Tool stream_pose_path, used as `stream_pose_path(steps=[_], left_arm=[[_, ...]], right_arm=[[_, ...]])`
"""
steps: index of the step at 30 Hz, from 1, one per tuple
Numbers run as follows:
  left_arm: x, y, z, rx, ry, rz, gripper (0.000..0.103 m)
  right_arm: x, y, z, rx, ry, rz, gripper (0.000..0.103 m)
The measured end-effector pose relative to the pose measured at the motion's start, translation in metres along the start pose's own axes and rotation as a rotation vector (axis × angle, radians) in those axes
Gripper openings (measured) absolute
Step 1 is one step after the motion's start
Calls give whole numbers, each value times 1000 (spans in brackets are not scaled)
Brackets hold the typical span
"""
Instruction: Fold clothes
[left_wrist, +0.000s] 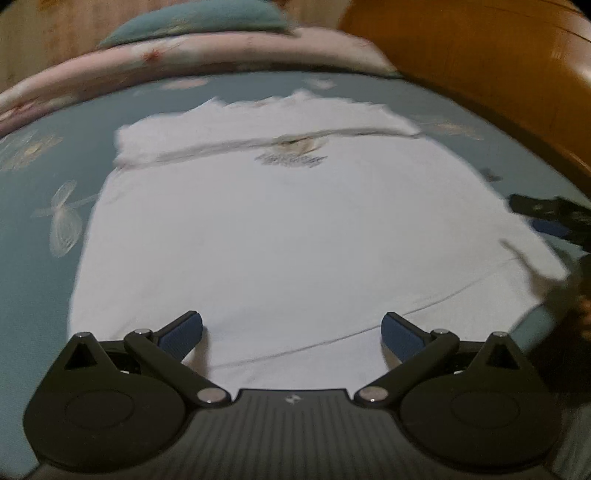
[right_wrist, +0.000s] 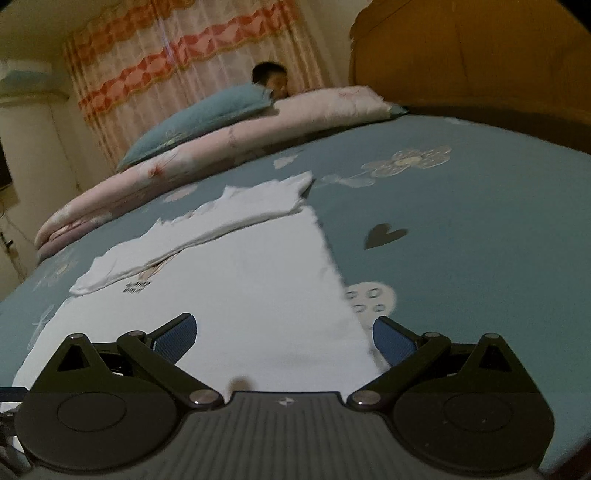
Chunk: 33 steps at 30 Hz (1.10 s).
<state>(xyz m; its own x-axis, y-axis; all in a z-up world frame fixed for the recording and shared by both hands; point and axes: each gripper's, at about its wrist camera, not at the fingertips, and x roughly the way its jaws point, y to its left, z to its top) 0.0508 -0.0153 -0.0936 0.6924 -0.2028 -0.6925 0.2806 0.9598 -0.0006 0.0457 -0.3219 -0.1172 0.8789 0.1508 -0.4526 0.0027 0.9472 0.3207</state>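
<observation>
A white T-shirt (left_wrist: 280, 229) lies flat on the blue bed sheet (left_wrist: 33, 229), its far part folded over in a band just above a small printed motif (left_wrist: 291, 157). My left gripper (left_wrist: 291, 330) hovers open over the shirt's near hem, nothing between its blue pads. In the left wrist view the right gripper (left_wrist: 550, 218) shows as a dark blurred shape at the shirt's right edge. In the right wrist view the shirt (right_wrist: 236, 306) fills the lower left, and my right gripper (right_wrist: 284, 332) stands open above its near right corner.
A rolled pink floral quilt (right_wrist: 207, 155) and a blue pillow (right_wrist: 207, 114) lie across the far side of the bed. A wooden headboard (right_wrist: 480, 62) rises at the right. A person (right_wrist: 271, 79) is behind the pillow, before a pink curtain (right_wrist: 184, 55).
</observation>
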Motion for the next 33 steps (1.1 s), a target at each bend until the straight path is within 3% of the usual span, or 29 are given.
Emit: stream_pose_path(steps=[3,6,9,12,19,24,30,33], left_arm=[[6,-21,5,76,-13,-16,102],[17,-28,2,59,21,-37,102],[21,-30,-4,52,25,-46,102],[17,-27,-7,58,13,-53,102],[15,-19,-10,61,6,-66,102],[18,-20,-8,54,10,-55,102],[13,-18,-13,56,10,-57,102],[8,-15,-17,60,4,-66,102]], right_arm=[[-7,10,-3,-100,-6,23,103],[-11,31,-11,-267,50,50,103],[-20,53,-20,-437,80,34,103],[-18,58,-29,-537,161,-49,103],[-30,37,-17,-499,206,-182,103],[-35,58,-12,-457,192,-70,103],[-11,91,-31,-522,263,-69,103],[-10,80,-31,-429,271,-51,103]])
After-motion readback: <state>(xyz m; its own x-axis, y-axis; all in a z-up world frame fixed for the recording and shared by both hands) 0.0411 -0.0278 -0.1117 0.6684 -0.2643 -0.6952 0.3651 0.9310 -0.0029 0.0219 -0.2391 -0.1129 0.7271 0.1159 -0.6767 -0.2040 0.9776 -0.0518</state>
